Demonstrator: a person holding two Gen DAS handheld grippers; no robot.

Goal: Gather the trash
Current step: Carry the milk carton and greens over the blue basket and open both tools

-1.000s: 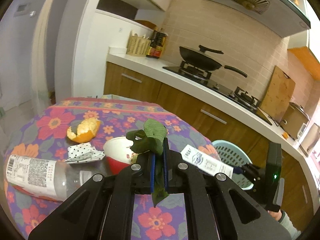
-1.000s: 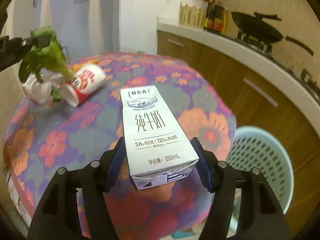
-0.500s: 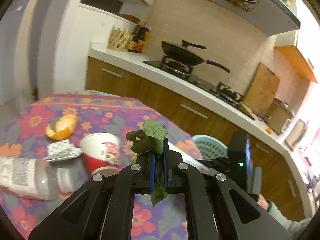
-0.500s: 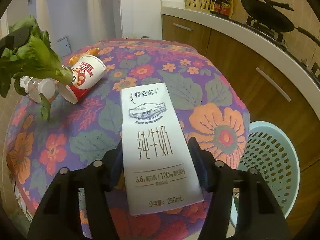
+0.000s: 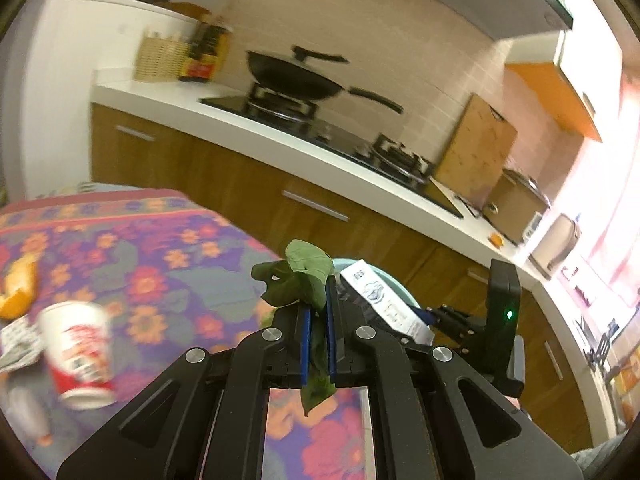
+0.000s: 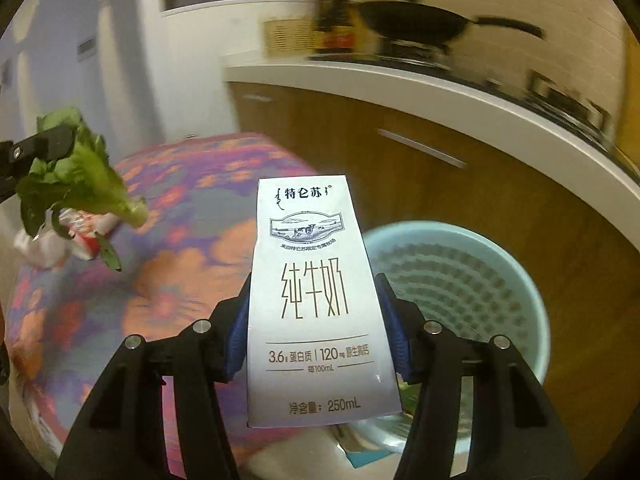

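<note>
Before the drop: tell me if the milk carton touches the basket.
Apart. The right wrist view shows the milk carton, clamped in the right gripper, held in the air over the basket's near rim.

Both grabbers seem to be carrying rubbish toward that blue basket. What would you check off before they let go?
1. Milk carton clamped between the right gripper's pads: ok.
2. Green leaf pinched in the shut left gripper: ok.
3. Blue basket standing open beside the table: ok.
4. Carton over the basket's opening: not ok; in the right wrist view it is in front of the near rim, by the table edge.
5. Leaf over the basket: cannot tell; the basket is mostly hidden behind the leaf and carton in the left wrist view.
6. Room in the basket: ok; only a few scraps show at its bottom.
</note>
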